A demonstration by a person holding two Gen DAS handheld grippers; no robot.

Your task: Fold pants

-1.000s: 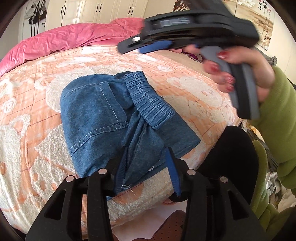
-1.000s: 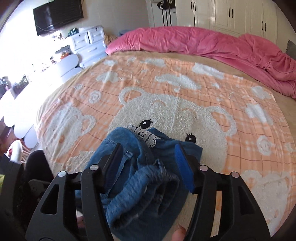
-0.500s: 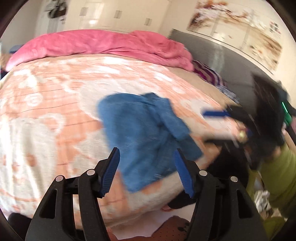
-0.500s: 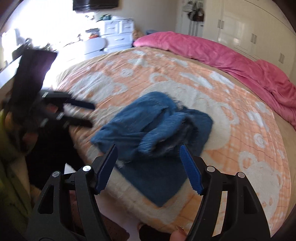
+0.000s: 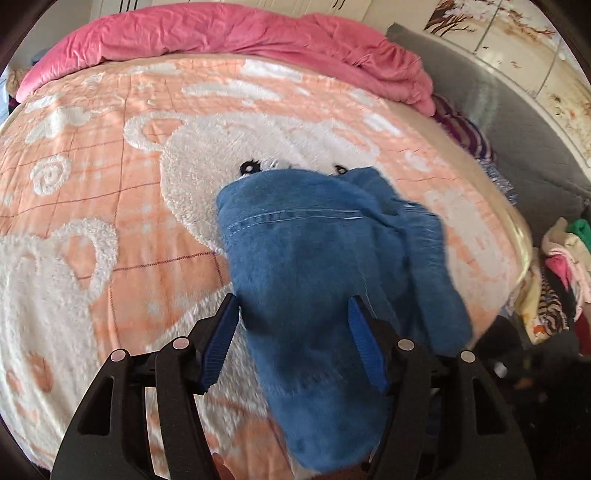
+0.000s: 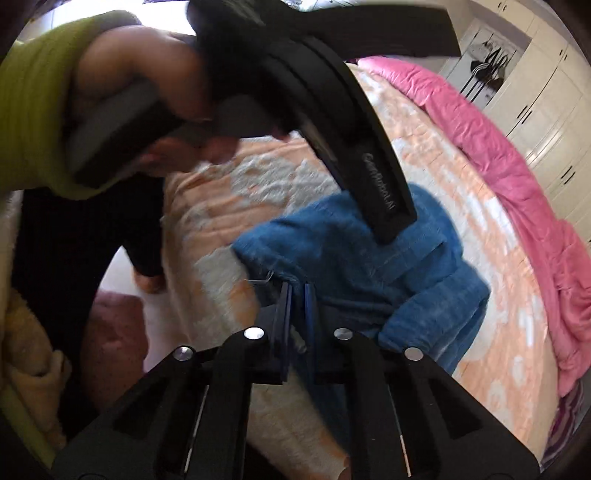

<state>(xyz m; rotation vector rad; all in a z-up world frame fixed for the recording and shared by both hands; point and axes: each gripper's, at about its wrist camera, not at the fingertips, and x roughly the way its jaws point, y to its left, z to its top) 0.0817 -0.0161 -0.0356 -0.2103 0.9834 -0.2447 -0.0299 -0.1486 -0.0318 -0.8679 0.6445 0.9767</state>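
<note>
Surface: fuzzy peach bear-print blanket (image 5: 110,206) on bed | pink duvet (image 5: 221,33) at far edge | pants (image 5: 314,266): blue denim, bunched at near edge | left gripper (image 5: 293,345) spread wide, straddling pants | right gripper (image 6: 296,295) pinched onto pants' edge

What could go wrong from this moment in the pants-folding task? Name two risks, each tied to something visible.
1. The right gripper pinches only a corner of the denim pants; the cloth may slip out.
2. The left gripper is open with bunched denim between its fingers, near the edge of the bear-print blanket; closing there could drag the crumpled bundle off the bed.
</note>
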